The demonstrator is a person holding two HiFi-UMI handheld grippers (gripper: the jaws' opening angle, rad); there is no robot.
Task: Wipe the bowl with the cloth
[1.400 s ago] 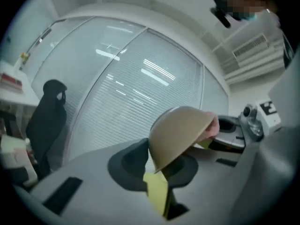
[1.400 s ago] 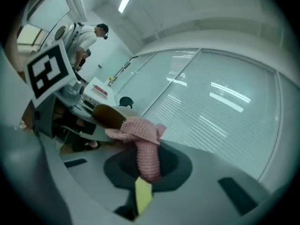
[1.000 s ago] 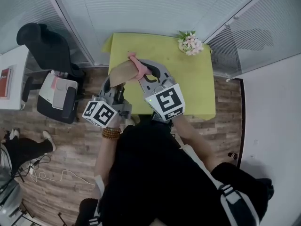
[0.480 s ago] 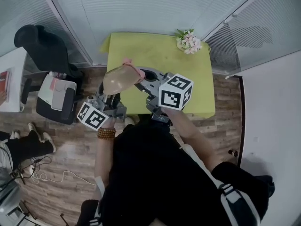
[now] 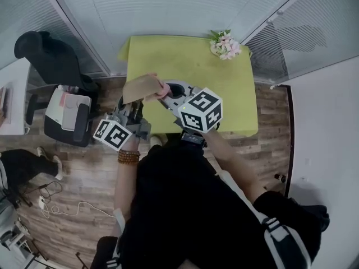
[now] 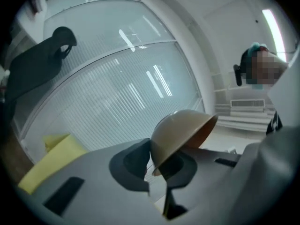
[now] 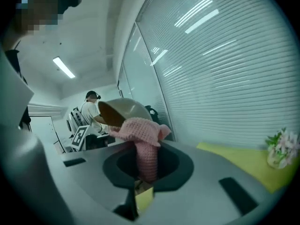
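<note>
The yellow-green surface [image 5: 224, 88] sits below me by the glass wall. I have the tan bowl [image 5: 141, 87] tilted in the air over its near left edge, my left tool [image 6: 157, 168] pinched tight on the rim. My right tool [image 7: 140, 184], jaws just easing apart, narrowly grips the pink cloth [image 7: 140, 135], which touches the bowl.

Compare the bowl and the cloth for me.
The bowl is tan, smooth and rigid; the cloth is pink, knitted and bunched. The bowl's rim is pinched by the left gripper; the cloth sits between the jaws of the right gripper, which have just been opening slightly. The bowl is tipped on its side; the cloth stands up from the jaws. Shared: both are held aloft, the cloth touching the bowl.
</note>
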